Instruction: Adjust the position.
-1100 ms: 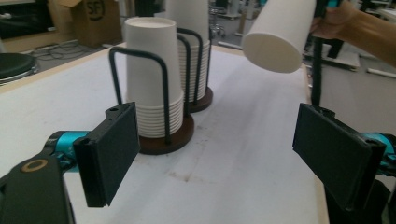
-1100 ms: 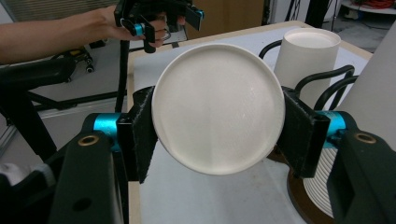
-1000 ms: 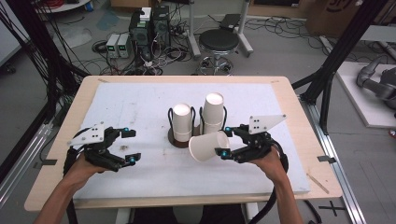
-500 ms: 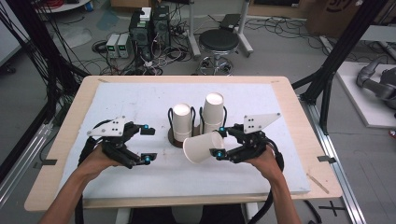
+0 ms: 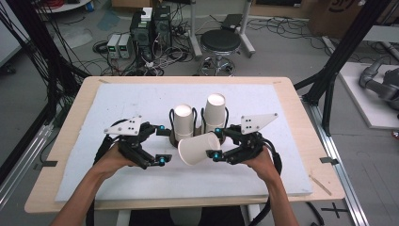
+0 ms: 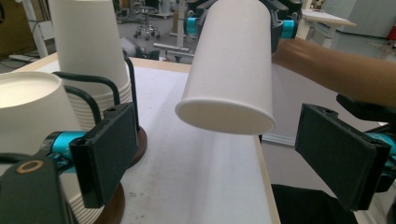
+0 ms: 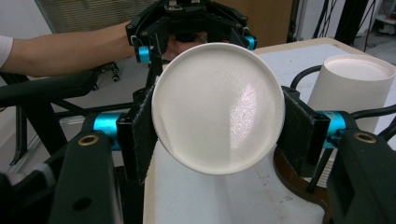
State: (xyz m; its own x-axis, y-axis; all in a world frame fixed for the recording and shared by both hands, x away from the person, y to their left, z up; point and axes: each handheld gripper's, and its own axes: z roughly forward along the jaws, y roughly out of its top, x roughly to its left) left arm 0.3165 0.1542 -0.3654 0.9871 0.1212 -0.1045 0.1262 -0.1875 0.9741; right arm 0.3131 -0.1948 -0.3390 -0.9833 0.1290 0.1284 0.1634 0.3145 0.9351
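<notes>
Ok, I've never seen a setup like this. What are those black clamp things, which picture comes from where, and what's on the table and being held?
No robot here: a person holds a two-jaw gripper in each hand. One picture looks down from above the table. The other two come from cameras riding on the grippers, looking along their black jaws.

On the white-topped table stand two stacks of upside-down paper cups, each in a black wire holder on a dark round base.

The right gripper is shut on a single paper cup, held on its side with the closed bottom facing that gripper's camera.

The left gripper holds nothing. Its jaws have just been opening, and the cup's open rim hangs ahead of them, not between the pads.
</notes>
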